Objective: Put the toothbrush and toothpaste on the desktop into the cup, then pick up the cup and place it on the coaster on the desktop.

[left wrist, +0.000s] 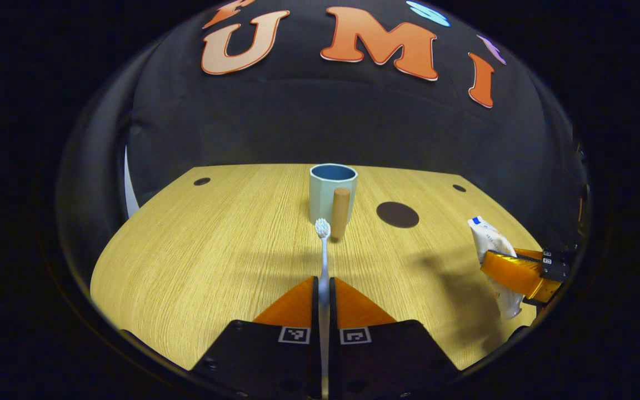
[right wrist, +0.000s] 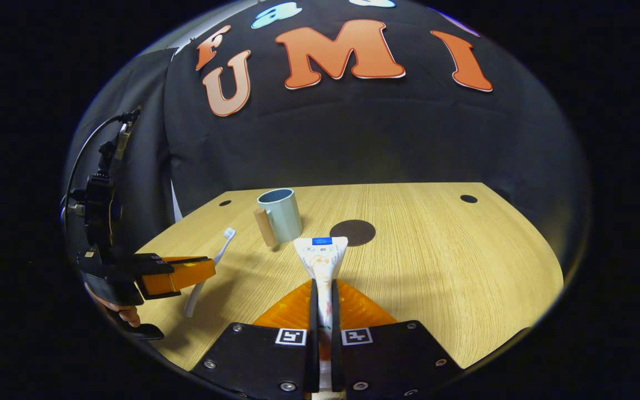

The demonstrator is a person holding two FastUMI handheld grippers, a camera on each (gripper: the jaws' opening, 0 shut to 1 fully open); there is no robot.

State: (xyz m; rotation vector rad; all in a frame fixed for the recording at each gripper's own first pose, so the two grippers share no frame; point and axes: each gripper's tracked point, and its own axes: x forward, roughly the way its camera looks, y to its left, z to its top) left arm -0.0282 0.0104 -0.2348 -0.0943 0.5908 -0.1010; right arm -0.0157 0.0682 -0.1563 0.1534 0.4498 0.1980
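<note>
My left gripper (left wrist: 323, 289) clamps the toothbrush (left wrist: 323, 253), bristles pointing ahead at the empty cup (left wrist: 331, 191) on the desk (left wrist: 198, 250); my right gripper (right wrist: 323, 303) pinches the toothpaste (right wrist: 321, 258), pointing forward toward the coaster (right wrist: 353, 232)

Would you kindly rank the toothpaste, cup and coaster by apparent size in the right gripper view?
1. Toothpaste, though it is nearest the camera, so this may mislead.
2. Cup.
3. Coaster, flat on the desk, foreshortened.
</note>
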